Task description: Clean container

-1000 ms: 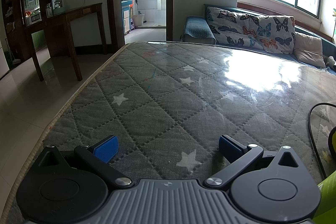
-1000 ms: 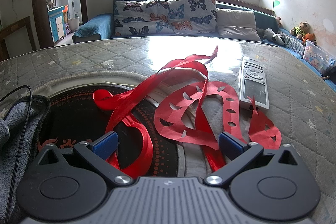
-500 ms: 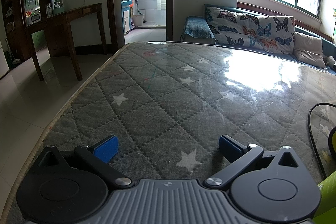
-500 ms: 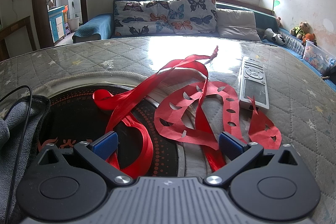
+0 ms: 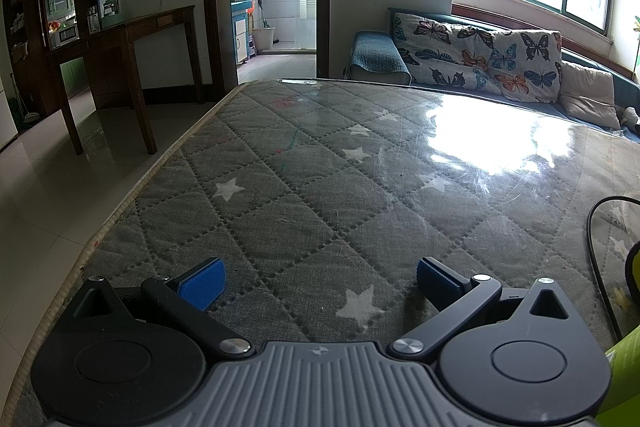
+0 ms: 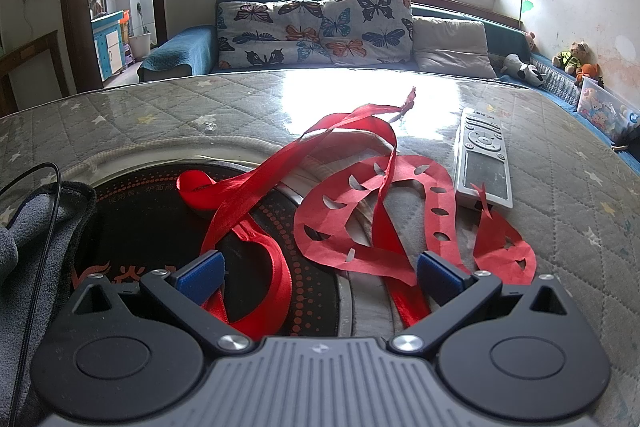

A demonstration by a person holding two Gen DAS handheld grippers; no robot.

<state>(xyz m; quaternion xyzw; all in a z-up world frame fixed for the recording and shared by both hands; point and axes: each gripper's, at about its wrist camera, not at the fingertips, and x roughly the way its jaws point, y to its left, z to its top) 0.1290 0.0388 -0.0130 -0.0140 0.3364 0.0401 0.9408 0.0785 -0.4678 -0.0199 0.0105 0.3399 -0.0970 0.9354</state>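
While both sets of my jaws stand wide apart and grip nothing, I log the scene from them outward. Left gripper (image 5: 318, 279): blue pads spread over bare quilted grey cover with white stars, under a glossy clear sheet; this is the desk (image 5: 320, 167). A black cable (image 5: 596, 251) curves in at the near right edge, and a yellow-green object shows at the right margin, too cut off to identify.

Right gripper (image 6: 320, 273): its pads flank a red ribbon (image 6: 256, 195) that loops between them and runs far-right across the desk. The ribbon lies partly on a round black cooktop plate (image 6: 152, 227) with orange dot rings and printed characters, set flush in the desk, near left of centre. Just right of the plate, a red paper cut-out (image 6: 424, 203) with small slits lies flat, the ribbon crossing over it. A grey cloth (image 6: 36, 247) covers the plate's left edge, with a thin black cable over it. A grey remote control (image 6: 484, 159) lies far right, its near corner touching the cut-out.

Container to be cleaned: I cannot tell which item it is.

Beyond the desk: a sofa (image 6: 320, 31) with butterfly cushions beneath a bright window.
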